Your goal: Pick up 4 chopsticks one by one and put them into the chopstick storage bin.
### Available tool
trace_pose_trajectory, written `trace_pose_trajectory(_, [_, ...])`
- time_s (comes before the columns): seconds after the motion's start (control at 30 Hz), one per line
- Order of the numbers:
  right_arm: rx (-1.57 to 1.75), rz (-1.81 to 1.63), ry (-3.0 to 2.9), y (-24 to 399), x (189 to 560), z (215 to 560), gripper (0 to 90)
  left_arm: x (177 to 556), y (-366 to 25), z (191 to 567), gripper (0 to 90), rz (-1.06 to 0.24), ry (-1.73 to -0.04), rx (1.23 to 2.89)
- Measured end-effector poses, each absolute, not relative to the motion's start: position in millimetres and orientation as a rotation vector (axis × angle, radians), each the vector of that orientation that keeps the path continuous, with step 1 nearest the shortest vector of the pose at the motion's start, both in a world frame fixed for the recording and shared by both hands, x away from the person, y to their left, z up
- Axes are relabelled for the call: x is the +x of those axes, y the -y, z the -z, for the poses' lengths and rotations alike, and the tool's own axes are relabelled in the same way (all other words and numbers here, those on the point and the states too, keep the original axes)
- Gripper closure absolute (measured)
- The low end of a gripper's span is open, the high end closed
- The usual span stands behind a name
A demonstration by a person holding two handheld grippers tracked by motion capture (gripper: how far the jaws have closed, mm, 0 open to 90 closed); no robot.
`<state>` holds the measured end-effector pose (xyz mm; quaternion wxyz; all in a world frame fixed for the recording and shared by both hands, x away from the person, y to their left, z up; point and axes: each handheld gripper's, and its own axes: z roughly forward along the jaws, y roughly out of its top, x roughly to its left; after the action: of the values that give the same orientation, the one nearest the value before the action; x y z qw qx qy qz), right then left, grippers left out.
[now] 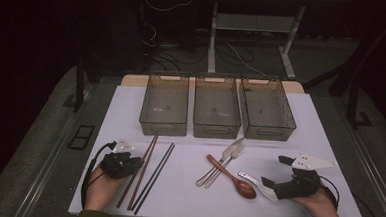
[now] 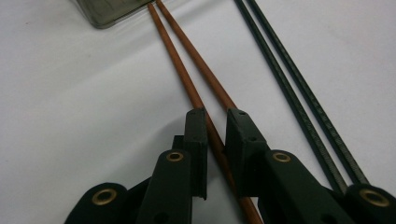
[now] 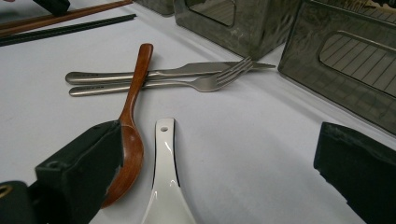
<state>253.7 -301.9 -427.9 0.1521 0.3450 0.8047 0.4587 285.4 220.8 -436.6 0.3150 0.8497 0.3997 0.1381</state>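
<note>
Left gripper view: left tongs (image 2: 215, 140) low, clenched on brown chopsticks (image 2: 196, 88); right tongs (image 3: 219, 186) released.

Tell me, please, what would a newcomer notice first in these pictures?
First, three empty grey bins in a row at the back of the white table. Next, the left gripper, nearly shut around brown chopsticks. The right gripper stands open over a white spoon, beside a wooden spoon.
</note>
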Motion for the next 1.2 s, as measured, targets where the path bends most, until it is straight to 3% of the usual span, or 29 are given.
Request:
trace_pose_trajectory(0.67, [0.990, -1.313, -2.312, 301.6, 253.6, 428.2, 1.3, 288.1, -232.1, 437.1, 81.8, -0.393, -1.125, 2.202])
trace_pose_trajectory(0.87, [0.989, -1.313, -2.313, 301.7, 253.6, 428.3, 1.4, 280.1, -234.9, 436.4, 77.5, -0.391, -1.142, 2.191])
trace_pose_trajectory(1.2, [0.988, -1.315, -2.312, 301.9, 253.7, 428.2, 1.3, 265.1, -240.7, 435.7, 80.4, -0.391, -1.222, 2.143])
